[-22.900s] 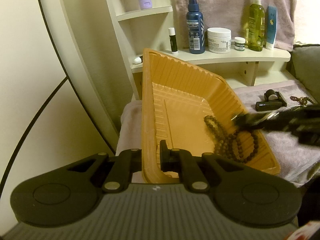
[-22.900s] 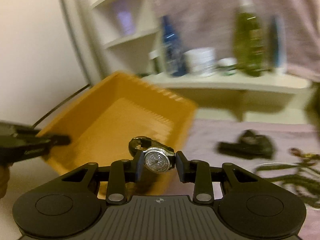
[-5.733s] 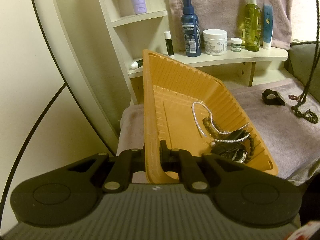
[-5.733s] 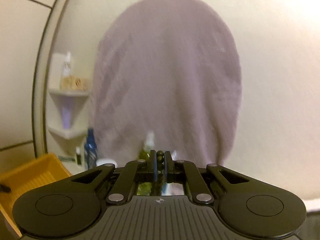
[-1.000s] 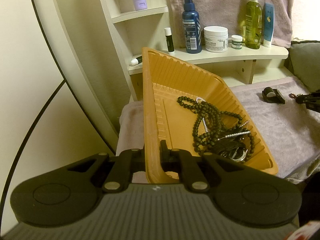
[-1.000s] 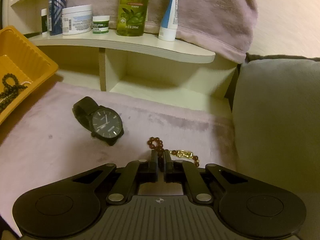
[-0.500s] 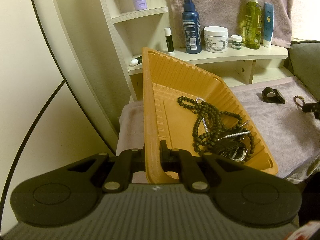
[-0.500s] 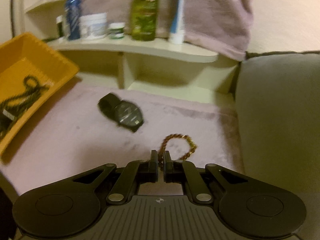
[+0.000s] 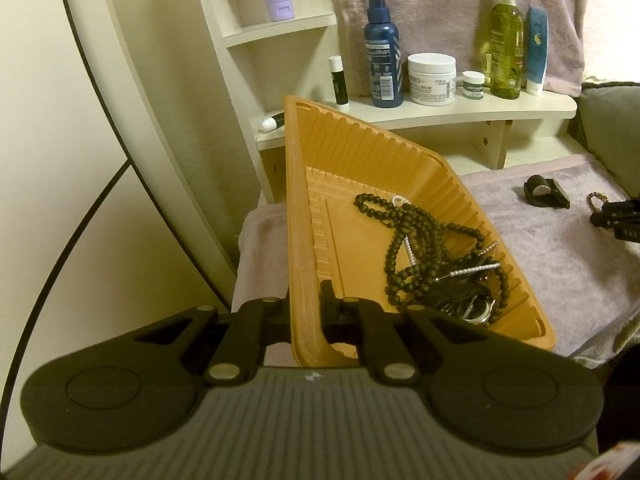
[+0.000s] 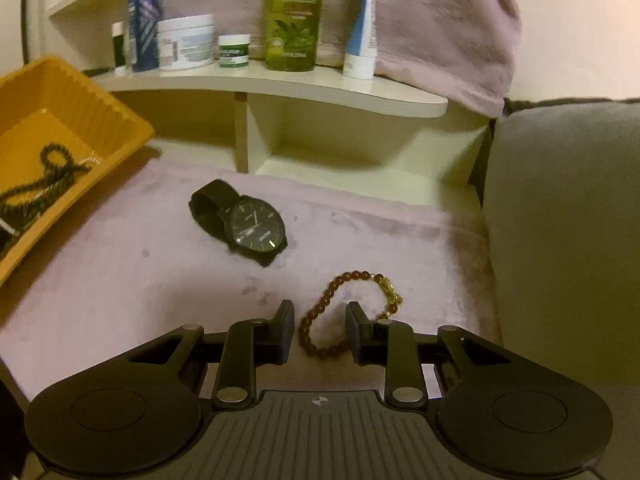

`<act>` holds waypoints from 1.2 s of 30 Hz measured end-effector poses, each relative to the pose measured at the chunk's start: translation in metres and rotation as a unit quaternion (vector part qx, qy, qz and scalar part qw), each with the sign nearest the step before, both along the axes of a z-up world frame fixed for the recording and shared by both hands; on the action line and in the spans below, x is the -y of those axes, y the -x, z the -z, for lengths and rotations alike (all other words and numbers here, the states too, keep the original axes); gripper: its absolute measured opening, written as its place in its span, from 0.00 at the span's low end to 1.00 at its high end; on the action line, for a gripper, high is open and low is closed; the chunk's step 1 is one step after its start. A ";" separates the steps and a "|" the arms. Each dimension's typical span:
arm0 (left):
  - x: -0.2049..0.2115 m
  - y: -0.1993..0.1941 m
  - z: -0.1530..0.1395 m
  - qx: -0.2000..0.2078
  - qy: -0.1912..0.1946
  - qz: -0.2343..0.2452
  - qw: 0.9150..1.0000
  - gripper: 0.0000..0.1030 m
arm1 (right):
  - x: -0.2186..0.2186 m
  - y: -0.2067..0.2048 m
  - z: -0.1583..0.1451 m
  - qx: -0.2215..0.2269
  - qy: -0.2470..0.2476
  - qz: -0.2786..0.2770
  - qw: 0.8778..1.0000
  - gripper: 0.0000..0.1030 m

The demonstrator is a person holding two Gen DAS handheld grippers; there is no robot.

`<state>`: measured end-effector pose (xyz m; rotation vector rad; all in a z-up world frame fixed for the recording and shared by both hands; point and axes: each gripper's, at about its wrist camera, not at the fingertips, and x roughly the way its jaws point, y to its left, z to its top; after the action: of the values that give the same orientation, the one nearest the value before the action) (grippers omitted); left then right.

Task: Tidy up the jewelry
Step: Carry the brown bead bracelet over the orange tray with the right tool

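Note:
My left gripper (image 9: 306,304) is shut on the near rim of the orange tray (image 9: 298,216) and holds it tilted. The tray holds a dark bead necklace (image 9: 416,240), a pearl strand (image 9: 476,270) and a watch (image 9: 464,300). It also shows at the left of the right wrist view (image 10: 100,120). My right gripper (image 10: 319,330) is open just above the pink towel (image 10: 120,280). A brown bead bracelet with a gold charm (image 10: 332,300) lies between its fingers. A black watch (image 10: 248,226) lies on the towel beyond it.
A white shelf (image 10: 280,80) behind carries a blue spray bottle (image 9: 382,48), a white jar (image 9: 431,78), a green bottle (image 10: 294,12) and a tube (image 10: 360,20). A grey cushion (image 10: 560,220) borders the towel on the right. A pink towel hangs behind the shelf.
My right gripper has opened; it was shut on the brown bracelet half a second ago. The bracelet now lies between its fingers. The left gripper and tray have not moved.

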<state>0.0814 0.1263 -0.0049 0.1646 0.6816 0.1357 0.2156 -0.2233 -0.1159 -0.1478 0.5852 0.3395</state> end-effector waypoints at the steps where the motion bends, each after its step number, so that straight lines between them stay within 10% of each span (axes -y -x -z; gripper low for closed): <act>1: 0.000 0.000 0.000 0.000 0.000 0.000 1.000 0.07 | 0.000 -0.002 0.000 -0.001 -0.005 0.004 1.000 0.28; 7: 0.000 0.000 0.000 0.000 0.000 0.000 1.000 0.07 | 0.000 -0.007 0.000 -0.002 -0.028 0.024 0.999 0.26; 12: 0.000 0.000 0.000 0.000 0.001 0.000 1.000 0.07 | -0.002 -0.004 0.000 0.000 -0.031 0.028 0.999 0.05; 36: -0.001 -0.001 0.000 0.001 0.003 0.002 1.000 0.07 | -0.016 0.068 -0.078 0.062 -0.089 -0.023 0.994 0.04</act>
<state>0.0822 0.1277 -0.0049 0.1604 0.6790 0.1304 0.1472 -0.2070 -0.0384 -0.0107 0.4275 0.4234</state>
